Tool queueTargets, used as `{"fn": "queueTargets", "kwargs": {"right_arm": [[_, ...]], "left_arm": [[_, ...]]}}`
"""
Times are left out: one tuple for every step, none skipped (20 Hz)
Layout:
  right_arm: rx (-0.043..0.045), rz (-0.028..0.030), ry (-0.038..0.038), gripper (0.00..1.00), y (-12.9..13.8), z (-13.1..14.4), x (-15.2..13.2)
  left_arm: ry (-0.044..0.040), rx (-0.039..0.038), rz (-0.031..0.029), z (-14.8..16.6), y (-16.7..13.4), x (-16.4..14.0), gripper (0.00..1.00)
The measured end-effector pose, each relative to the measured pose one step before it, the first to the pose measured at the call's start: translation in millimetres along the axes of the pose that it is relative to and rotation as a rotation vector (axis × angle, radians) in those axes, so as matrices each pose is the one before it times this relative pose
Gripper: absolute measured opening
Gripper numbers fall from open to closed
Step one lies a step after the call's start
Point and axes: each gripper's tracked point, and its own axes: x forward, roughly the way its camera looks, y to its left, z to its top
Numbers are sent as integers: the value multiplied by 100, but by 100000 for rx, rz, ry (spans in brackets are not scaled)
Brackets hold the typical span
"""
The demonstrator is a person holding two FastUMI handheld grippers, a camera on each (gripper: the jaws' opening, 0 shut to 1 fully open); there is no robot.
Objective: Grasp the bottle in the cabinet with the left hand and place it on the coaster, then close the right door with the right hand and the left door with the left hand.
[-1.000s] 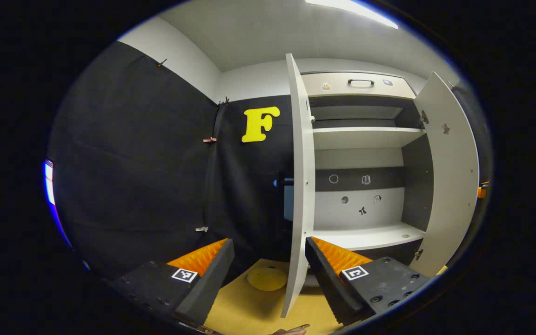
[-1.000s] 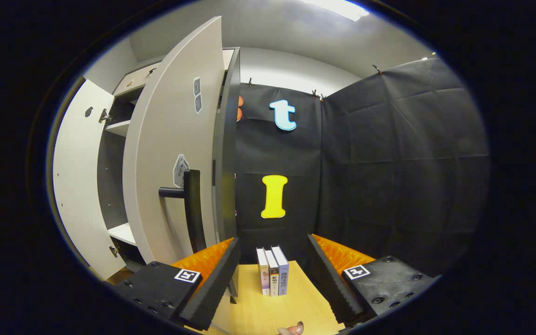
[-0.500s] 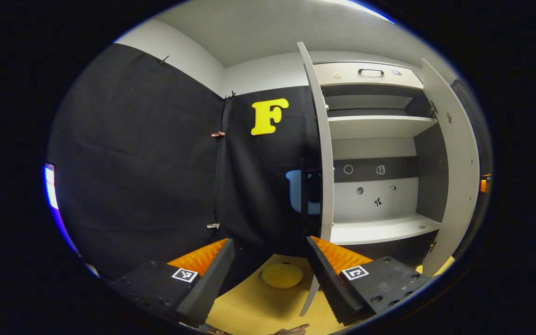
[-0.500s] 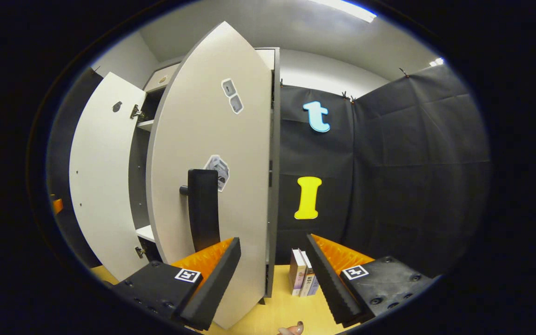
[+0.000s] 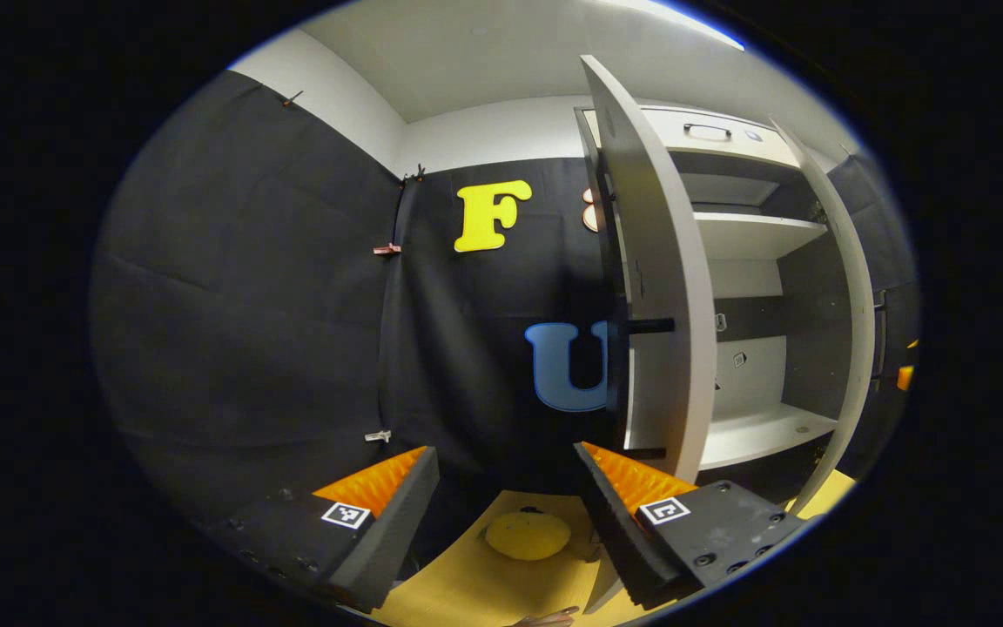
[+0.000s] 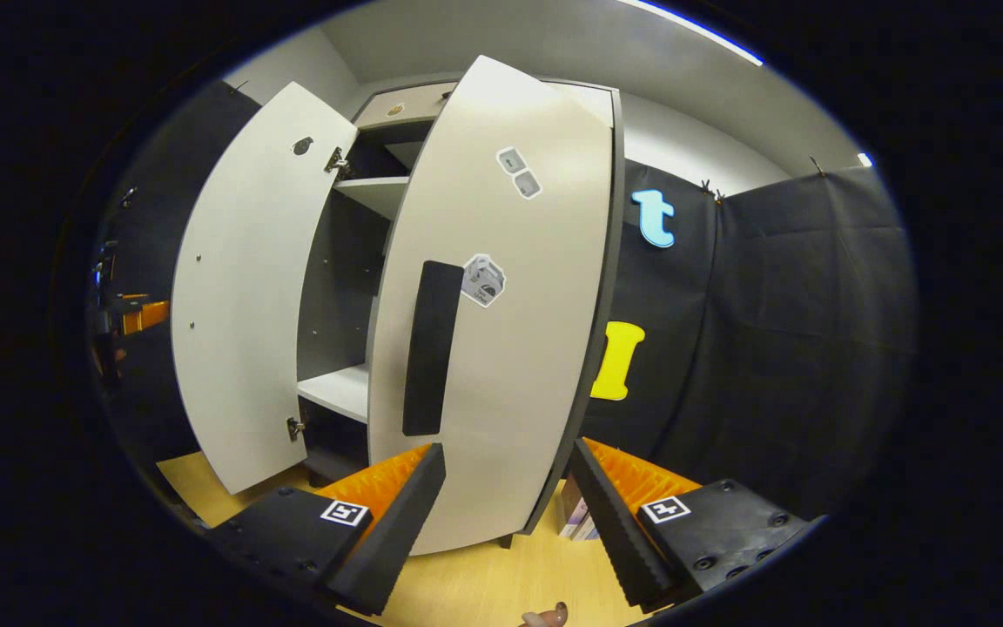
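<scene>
In the left gripper view my left gripper (image 5: 506,514) is open with nothing between its fingers. A round yellow coaster (image 5: 528,534) lies on the wooden table just beyond them. The cabinet's left door (image 5: 663,287) stands half swung, its dark handle (image 5: 645,326) facing me, close above my right finger. In the right gripper view my right gripper (image 6: 506,514) is open, right in front of the right door (image 6: 510,348) with its long dark handle (image 6: 430,348). Whether a finger touches that door I cannot tell. The left door (image 6: 240,296) shows its inner face.
White shelves (image 5: 763,431) show between the two doors. A few books (image 6: 575,518) stand on the table behind my right gripper's finger, beside the cabinet. The other gripper (image 6: 140,315) shows as a small patch at far left. Black cloth walls close both sides.
The right door has swung well toward the cabinet and now faces the right gripper flat on. The left door has turned from edge-on to showing its outer face and handle.
</scene>
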Motion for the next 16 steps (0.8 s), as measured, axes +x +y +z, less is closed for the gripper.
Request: {"fn": "queueTargets", "kwargs": {"right_arm": [[1405,-1881,157,98,-143,52,-387],[192,-1927,-25,98,-130,81,-361],[-246,-2018,-7,97,-201,155,-291],[-27,-1241,50,98,-44,-44,-318],[456,-866,175,98,57,47,-224],[765,-760,114,98,122,-55,-262],[607,-1148,328,98,-40,-56,-227],[-165,-1705,660,98,-297,-264,-239],[-399,-1631,569,98,-299,-272,-217],[413,-846,467,98,-11,-231,-119],[1414,-68,247,98,152,-184,-166],[1655,-31,320,98,139,-13,-3],[937,-300,180,98,15,-30,-37],[-293,-904,47,98,-301,-27,91],[-750,-545,104,98,-237,42,118],[-118,369,-30,97,1,30,79]], "left_arm": [[321,-896,-1702,-320,-330,633,96],[144,-898,-1984,-275,-302,632,96],[99,-234,-1496,-142,-199,488,96],[72,482,-641,-79,55,515,96],[83,528,-963,-70,-49,367,96],[319,12,-1454,-88,-281,375,96],[90,36,-750,108,-195,15,93],[363,145,-1476,-130,-165,110,92],[720,8,-1875,49,-395,-11,91],[687,131,-1932,-74,-366,142,90],[92,574,-1923,90,-506,-28,89],[332,20,-2092,118,-665,-7,88],[299,-1348,-2360,-87,-830,-144,88],[410,-1692,-2942,-159,-1255,-109,88],[418,-1377,-3718,-58,-1588,-78,85],[113,-861,-4090,-167,-1706,396,89]]}}
